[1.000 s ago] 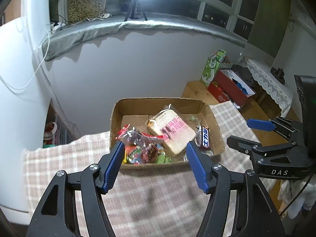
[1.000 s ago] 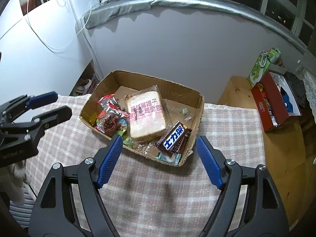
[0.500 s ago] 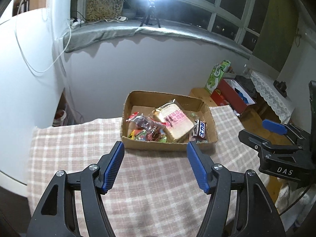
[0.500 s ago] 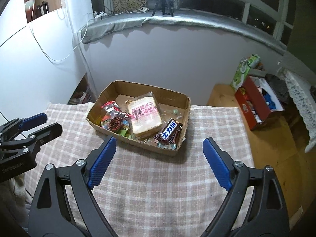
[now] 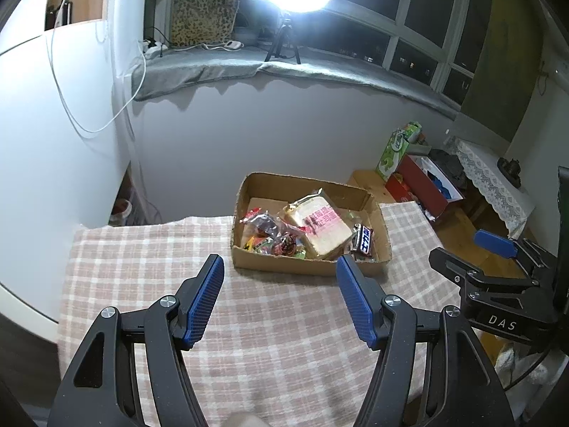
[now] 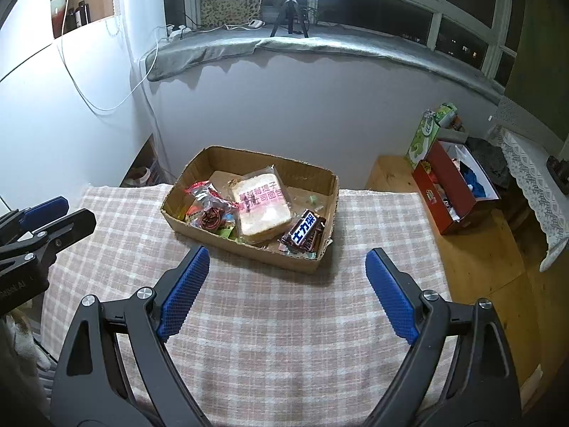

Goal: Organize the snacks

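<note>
Holding bagged bread (image 6: 261, 210), a chocolate bar (image 6: 303, 233) and candies, cardboard box (image 6: 249, 247) sits beyond both open, empty fingers.

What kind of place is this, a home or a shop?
Most likely a room in a home, at night. A table with a checked cloth holds a cardboard box of snacks; a cushioned bay-window sill carries a ring light on a tripod; a lace-covered side table stands nearby.

Brown cardboard box (image 6: 249, 249), pink and white checked tablecloth (image 6: 284, 320), dark chocolate bar wrapper with blue and white letters (image 6: 304, 233), blue gripper pads (image 6: 185, 288), red box (image 6: 458, 192)
</note>
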